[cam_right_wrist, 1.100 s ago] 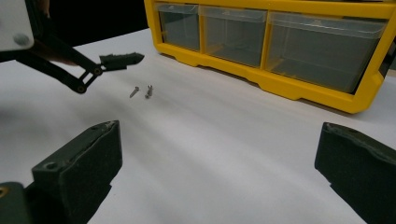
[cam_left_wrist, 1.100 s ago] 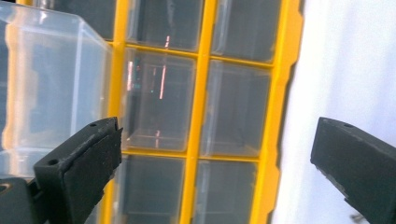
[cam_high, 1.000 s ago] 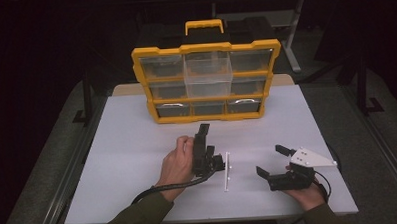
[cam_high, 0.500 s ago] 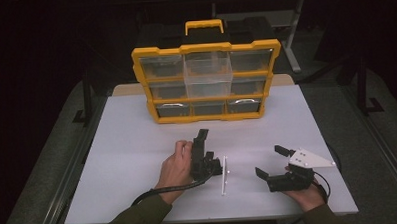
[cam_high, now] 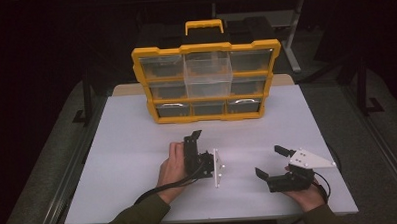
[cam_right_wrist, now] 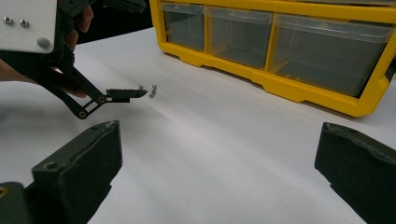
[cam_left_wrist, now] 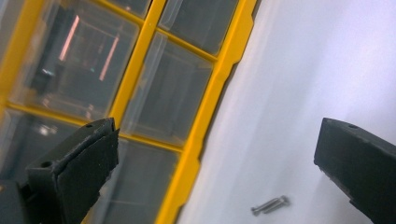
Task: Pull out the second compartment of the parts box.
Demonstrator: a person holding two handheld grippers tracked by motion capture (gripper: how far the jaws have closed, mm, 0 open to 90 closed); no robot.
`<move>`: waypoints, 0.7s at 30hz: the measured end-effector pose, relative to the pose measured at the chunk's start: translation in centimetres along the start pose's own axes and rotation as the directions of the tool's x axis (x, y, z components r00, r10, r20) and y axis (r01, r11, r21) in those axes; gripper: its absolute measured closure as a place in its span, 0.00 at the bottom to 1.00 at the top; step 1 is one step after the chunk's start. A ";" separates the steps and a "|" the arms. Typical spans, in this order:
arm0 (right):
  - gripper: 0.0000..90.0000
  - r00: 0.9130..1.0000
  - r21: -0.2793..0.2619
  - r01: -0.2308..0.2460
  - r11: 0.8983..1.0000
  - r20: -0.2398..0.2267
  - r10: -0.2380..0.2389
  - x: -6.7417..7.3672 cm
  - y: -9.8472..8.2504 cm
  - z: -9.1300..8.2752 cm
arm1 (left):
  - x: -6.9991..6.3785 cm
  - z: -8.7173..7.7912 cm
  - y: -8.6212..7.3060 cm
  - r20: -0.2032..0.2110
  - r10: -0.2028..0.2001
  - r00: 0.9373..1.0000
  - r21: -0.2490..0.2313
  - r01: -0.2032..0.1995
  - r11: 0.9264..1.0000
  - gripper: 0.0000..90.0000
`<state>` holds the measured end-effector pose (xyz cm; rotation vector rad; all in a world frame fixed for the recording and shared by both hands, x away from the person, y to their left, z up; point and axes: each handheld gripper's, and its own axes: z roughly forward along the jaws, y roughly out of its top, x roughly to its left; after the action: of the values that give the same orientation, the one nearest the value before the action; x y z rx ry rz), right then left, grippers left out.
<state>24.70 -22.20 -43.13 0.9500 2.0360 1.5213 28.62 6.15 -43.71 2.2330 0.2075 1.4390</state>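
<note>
A tiny screw [cam_right_wrist: 154, 90] lies on the white table [cam_high: 137, 144] near the yellow box [cam_high: 205, 81]. Left gripper [cam_left_wrist: 210, 172] spread wide near it. Right gripper [cam_high: 273, 162] spread wide, farther away.

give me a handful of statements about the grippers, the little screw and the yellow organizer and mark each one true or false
1. The left gripper has its jaws spread apart. True.
2. The screw is clamped in the left gripper. False: it lies loose on the white table.
3. The yellow organizer lies flat. False: it stands upright, handle on top.
4. The right gripper is open and holds nothing. True.
5. The screw sits inside a drawer. False: it is on the table in front of the organizer.
</note>
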 end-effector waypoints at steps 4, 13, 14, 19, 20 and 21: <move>0.00 1.000 0.000 0.006 1.000 -0.003 -0.006 0.0 0.0 0.0 | 0.2 0.1 -0.2 0.041 -0.082 0.996 -0.005 0.083 0.997 0.00; 0.00 1.000 0.001 0.001 1.000 -0.002 -0.001 0.0 0.0 0.0 | 0.7 0.3 -0.6 0.104 -0.258 0.961 -0.014 0.261 0.965 0.00; 0.00 1.000 0.001 0.002 1.000 -0.002 -0.002 0.0 0.0 0.0 | 0.8 0.3 -0.7 0.103 -0.276 0.956 -0.018 0.279 0.960 0.00; 0.00 1.000 0.001 0.001 1.000 -0.002 -0.001 0.0 0.0 0.0 | 1.0 0.4 -1.0 0.120 -0.349 0.929 -0.026 0.354 0.935 0.00; 0.00 1.000 0.002 0.002 1.000 -0.002 -0.002 0.0 0.0 0.0 | 1.1 0.4 -1.1 0.128 -0.373 0.919 -0.025 0.379 0.925 0.00; 0.00 1.000 0.002 0.001 1.000 -0.003 -0.001 0.0 0.0 0.0 | 1.2 0.5 -1.2 0.136 -0.401 0.906 -0.022 0.407 0.913 0.00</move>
<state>24.72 -22.16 -43.14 0.9481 2.0401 1.5210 29.70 7.46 -43.47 2.0761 0.5506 1.0613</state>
